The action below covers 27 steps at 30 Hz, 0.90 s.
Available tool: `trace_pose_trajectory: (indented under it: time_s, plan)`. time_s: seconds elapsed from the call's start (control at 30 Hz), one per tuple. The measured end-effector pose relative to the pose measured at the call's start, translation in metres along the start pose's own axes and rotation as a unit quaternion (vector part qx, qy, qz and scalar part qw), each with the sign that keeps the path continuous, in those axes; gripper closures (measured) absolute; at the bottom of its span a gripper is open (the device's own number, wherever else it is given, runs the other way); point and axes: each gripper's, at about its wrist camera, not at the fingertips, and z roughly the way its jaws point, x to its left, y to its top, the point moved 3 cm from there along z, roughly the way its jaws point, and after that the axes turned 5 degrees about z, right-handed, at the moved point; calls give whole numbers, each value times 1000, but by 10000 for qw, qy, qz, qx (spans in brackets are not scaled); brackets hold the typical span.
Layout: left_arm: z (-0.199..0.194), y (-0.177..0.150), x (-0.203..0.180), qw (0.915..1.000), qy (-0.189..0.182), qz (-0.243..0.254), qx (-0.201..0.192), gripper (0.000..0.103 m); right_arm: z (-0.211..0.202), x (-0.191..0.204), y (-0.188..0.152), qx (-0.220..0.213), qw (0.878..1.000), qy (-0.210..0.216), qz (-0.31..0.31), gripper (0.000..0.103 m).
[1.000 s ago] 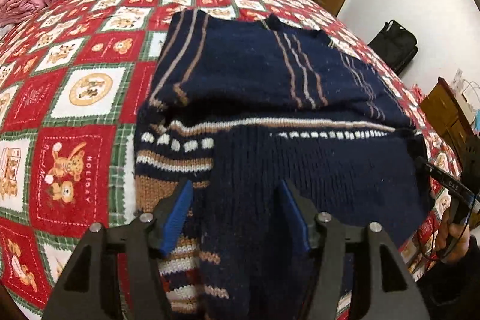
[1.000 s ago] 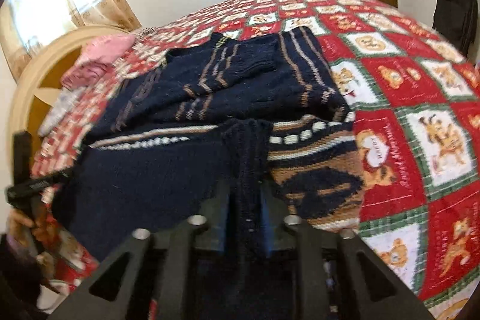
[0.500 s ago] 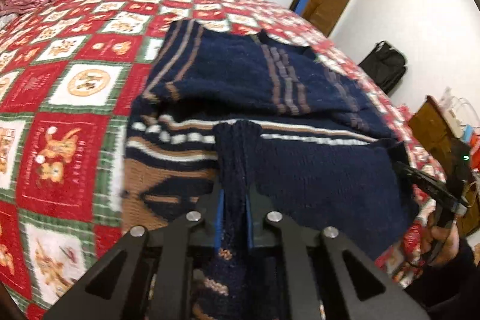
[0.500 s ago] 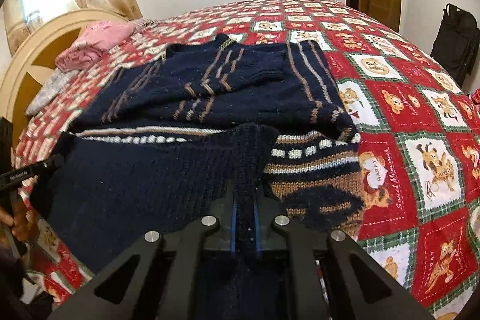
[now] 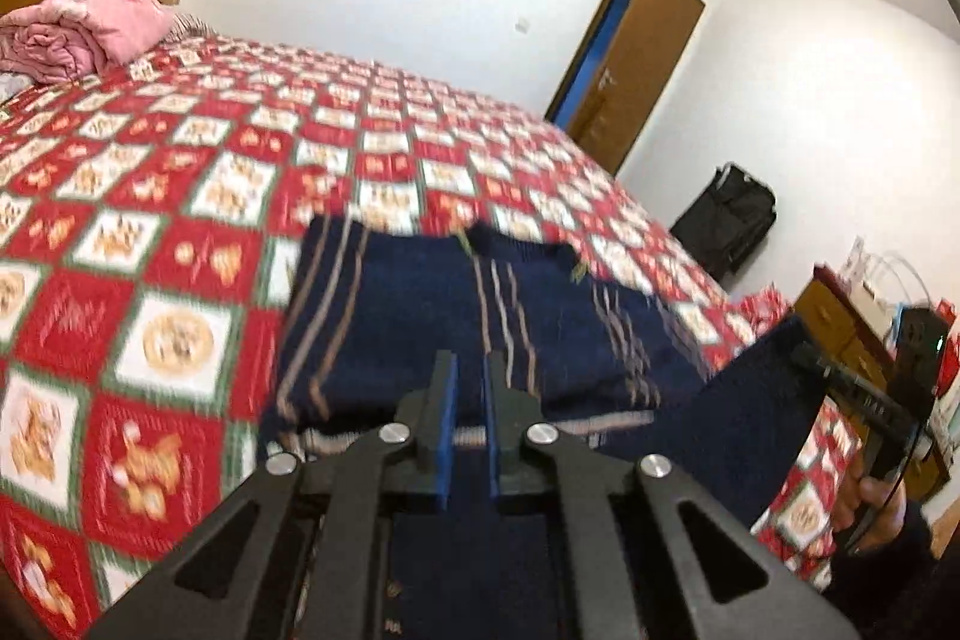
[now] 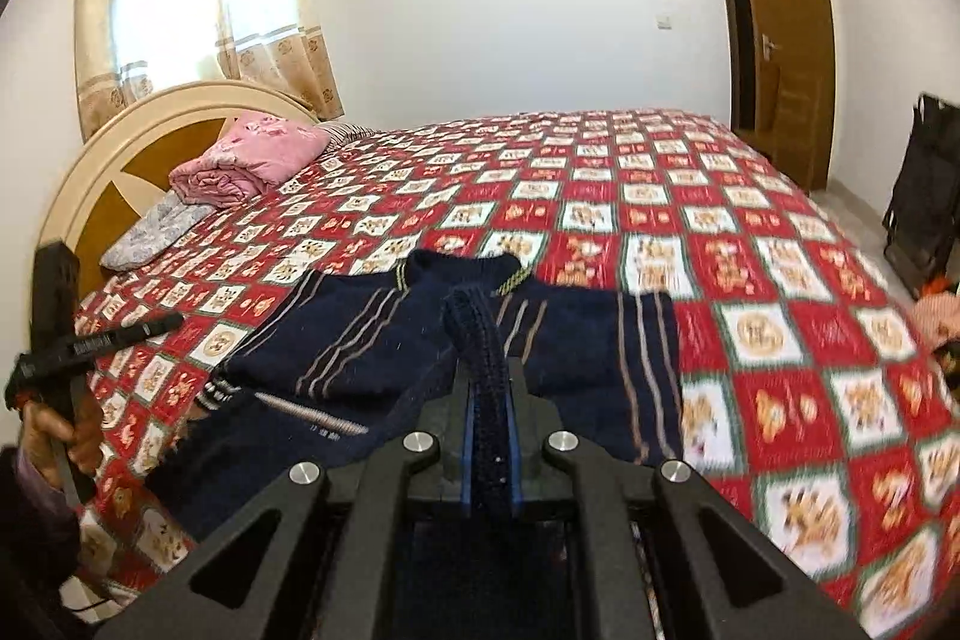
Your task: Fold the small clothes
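Garment: a navy striped knit sweater (image 6: 384, 340) is spread near the foot edge of the bed's red patchwork quilt (image 6: 780, 340), collar toward the far side.
Right gripper (image 6: 487, 451): clamped on a raised ridge of the near hem.
Left gripper (image 5: 467, 436): closed on the same hem; the knit is partly hidden.
Key relation: the sweater's body lies straight ahead of both grippers, so the held hem is judged to be carried forward toward the collar.

one sweater (image 6: 384, 340), two grippers (image 6: 487, 400) – perhaps
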Motion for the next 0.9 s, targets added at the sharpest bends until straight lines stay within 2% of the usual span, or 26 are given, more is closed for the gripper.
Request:
trace_pose_trajectory:
  time_s: [0.1, 0.17, 0.27, 0.33, 0.4, 0.43, 0.5, 0.67, 0.73, 0.77, 0.8, 0.83, 0.87, 0.9]
  plan:
    - [6, 22, 3, 9997, 182, 151, 1, 94, 16, -1, 11, 155, 9998, -18, -98, 95]
    - [9, 23, 1, 9995, 107, 263, 112, 94, 24, -3, 7, 288, 9996, -39, -69, 95]
    - [15, 10, -5, 9974, -15, 536, 481, 92, 25, -7, -6, 365, 9993, -99, -38, 95]
    - [20, -10, -7, 9941, -66, 721, 809, 84, 24, -13, -20, 435, 9989, -150, 46, 95]
    - [30, -31, -5, 9900, 83, 844, 1128, 56, 24, -20, -31, 520, 9983, -120, 219, 95]
    - [35, -39, -4, 9881, 221, 886, 1237, 52, 24, -22, -34, 546, 9980, -111, 285, 95]
    - [45, -54, 0, 9842, 362, 900, 1482, 51, 25, -28, -42, 606, 9971, -83, 447, 95]
    - [59, -69, 2, 9802, 330, 755, 1802, 48, 25, -30, -47, 643, 9962, 2, 588, 95]
    - [60, -71, -1, 9813, 229, 696, 1782, 49, 25, -28, -48, 653, 9960, 36, 610, 95]
    - [59, -71, -2, 9813, 196, 681, 1790, 54, 26, -28, -48, 652, 9960, 40, 616, 95]
    - [58, -71, -1, 9818, 165, 627, 1786, 70, 25, -28, -49, 644, 9960, 44, 617, 95]
    - [56, -71, 3, 9826, 148, 482, 1787, 80, 25, -27, -49, 628, 9962, 40, 608, 95]
    - [56, -72, 8, 9833, 67, 271, 1797, 88, 24, -27, -50, 618, 9962, 33, 605, 95]
    - [53, -73, 15, 9840, -112, -39, 1779, 89, 23, -27, -50, 620, 9962, 33, 611, 95]
